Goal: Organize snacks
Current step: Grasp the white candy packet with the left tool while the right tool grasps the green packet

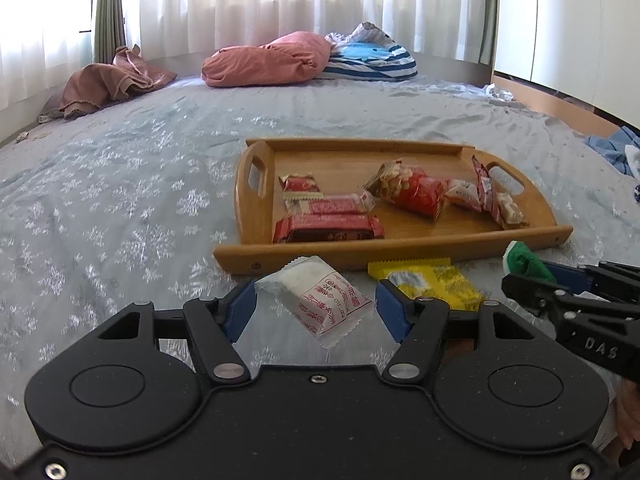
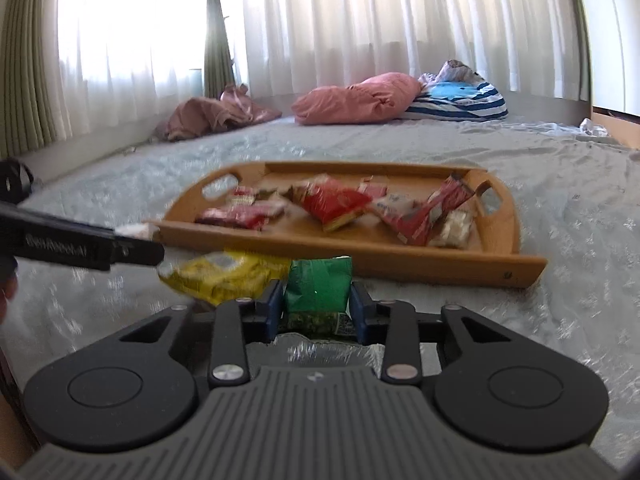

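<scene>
Your left gripper [image 1: 316, 312] has the white packet [image 1: 320, 300] pinched between its blue pads just short of the wooden tray's [image 1: 400, 254] near rim, and your right gripper [image 2: 316, 312] has narrowed onto the green packet [image 2: 320, 288] at the same rim, both apparently lifted ready to go over the edge. The yellow packet [image 1: 436, 284] lies loose on the bed cover [image 1: 120, 200] between them, against the rim, probably next. The tray already holds red bars [image 1: 328, 228] toward its left handle and a red bag [image 1: 412, 190] and small packets [image 1: 464, 194] toward the right.
</scene>
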